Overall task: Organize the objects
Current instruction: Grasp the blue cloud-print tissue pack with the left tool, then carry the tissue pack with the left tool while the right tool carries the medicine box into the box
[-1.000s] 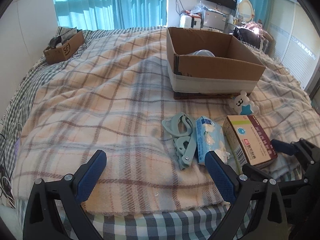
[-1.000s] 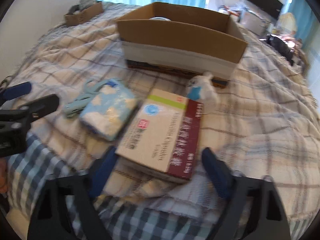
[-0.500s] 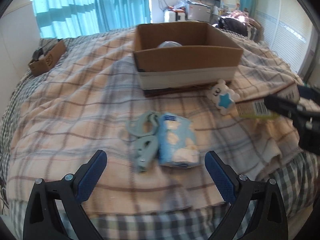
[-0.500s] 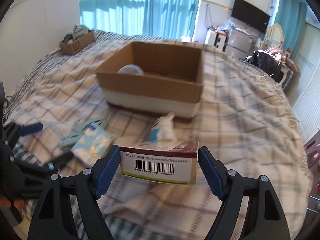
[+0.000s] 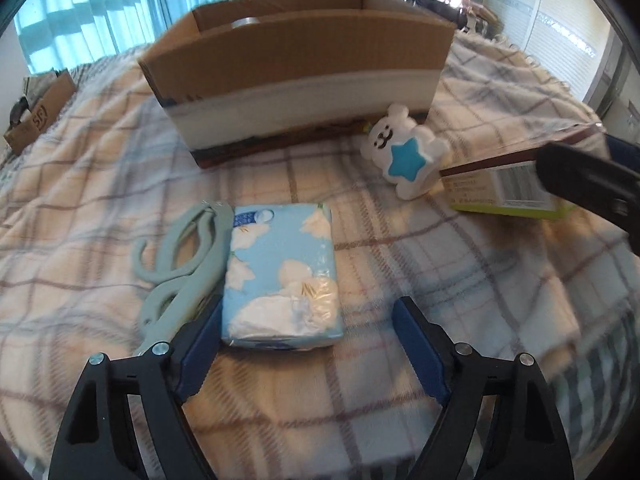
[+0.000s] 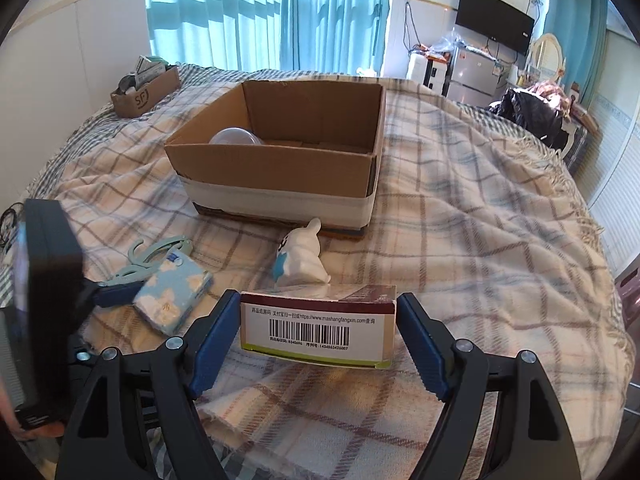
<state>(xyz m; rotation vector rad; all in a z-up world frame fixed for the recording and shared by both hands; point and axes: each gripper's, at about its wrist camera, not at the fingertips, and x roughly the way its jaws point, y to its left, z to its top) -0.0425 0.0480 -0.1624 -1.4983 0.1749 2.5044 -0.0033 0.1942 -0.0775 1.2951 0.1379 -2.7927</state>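
The bed (image 6: 500, 208) under its plaid blanket gives me plenty of open room to the right of the cardboard box (image 6: 280, 184), which sits open-topped with a clear lid in its far left corner. I judge I'm mid-carry: my right tool (image 6: 318, 330) is clamped on the medicine carton (image 6: 318, 330), lifted off the blanket just short of the bear toy (image 6: 300, 260). Next it needs height to clear the box's near wall, then a release inside. My left tool (image 5: 308, 340) is spread wide around the near end of the tissue pack (image 5: 280, 272), not gripping; the grey hanger clip (image 5: 180, 256) touches the pack's left edge, crowding that finger.
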